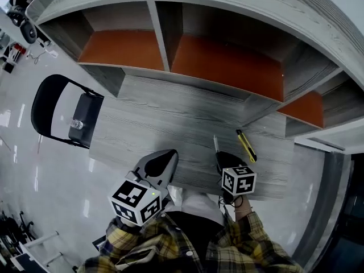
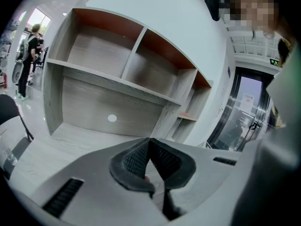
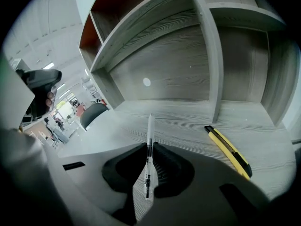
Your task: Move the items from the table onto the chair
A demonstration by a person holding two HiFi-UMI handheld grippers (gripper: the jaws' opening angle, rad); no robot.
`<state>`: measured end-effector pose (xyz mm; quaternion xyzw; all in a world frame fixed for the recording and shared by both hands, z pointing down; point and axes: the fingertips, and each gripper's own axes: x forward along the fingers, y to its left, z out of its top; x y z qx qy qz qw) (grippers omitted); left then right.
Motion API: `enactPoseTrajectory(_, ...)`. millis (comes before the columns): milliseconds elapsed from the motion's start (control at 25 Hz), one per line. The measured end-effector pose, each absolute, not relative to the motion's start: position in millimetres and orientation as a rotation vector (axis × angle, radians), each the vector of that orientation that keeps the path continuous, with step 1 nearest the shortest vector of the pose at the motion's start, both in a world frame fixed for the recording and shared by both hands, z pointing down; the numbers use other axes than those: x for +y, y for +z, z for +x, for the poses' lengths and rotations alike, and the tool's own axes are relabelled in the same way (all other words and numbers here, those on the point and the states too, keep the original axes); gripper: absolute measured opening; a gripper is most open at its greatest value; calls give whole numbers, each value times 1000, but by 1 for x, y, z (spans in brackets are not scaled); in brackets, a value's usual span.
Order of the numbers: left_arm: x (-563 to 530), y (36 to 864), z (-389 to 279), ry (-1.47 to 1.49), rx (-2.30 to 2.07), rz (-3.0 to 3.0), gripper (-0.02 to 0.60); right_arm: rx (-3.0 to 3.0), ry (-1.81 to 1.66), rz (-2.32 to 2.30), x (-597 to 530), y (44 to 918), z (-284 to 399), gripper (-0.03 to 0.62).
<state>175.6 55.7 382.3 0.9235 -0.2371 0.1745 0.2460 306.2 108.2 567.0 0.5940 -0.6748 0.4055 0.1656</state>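
Right tool (image 3: 149, 149) clamped on slim clear plastic pen (image 3: 150, 126); ribbed black pads (image 3: 168, 167). Left tool (image 2: 149, 141) closed, empty. Flat yellow utility knife (image 3: 226, 149) lies on grey wood-grain surface (image 3: 178, 114).

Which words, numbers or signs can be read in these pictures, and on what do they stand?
No text can be read.
Green sign above the door: too small to read.
Paper notice on the door: blurred.
Marker cubes: square patterns only, no letters.

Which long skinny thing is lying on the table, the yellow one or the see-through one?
The yellow utility knife lies flat on the table. The clear pen is pinched between the jaws of the right gripper instead.
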Motion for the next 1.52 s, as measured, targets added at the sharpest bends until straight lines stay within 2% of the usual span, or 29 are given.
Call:
enactPoseTrajectory(280, 34, 388, 124, 441, -723, 2464, 5, -1981, 1139, 1617, 77, 557, 260, 52)
enactPoseTrajectory(480, 8, 395, 60, 427, -740, 2430, 5, -1996, 1105, 1590, 46, 548, 201, 52)
enactPoseTrajectory(800, -56, 397, -58, 421, -689, 2433, 5, -1996, 1125, 1604, -13, 538, 71, 52)
enactPoseTrajectory(1040, -105, 417, -160, 422, -723, 2439, 5, -2072, 1091, 1523, -70, 535, -52, 52)
enactPoseTrajectory(1520, -168, 503, -332, 319, -1017, 2184, 5, -2153, 1095, 1100, -174, 597, -261, 52)
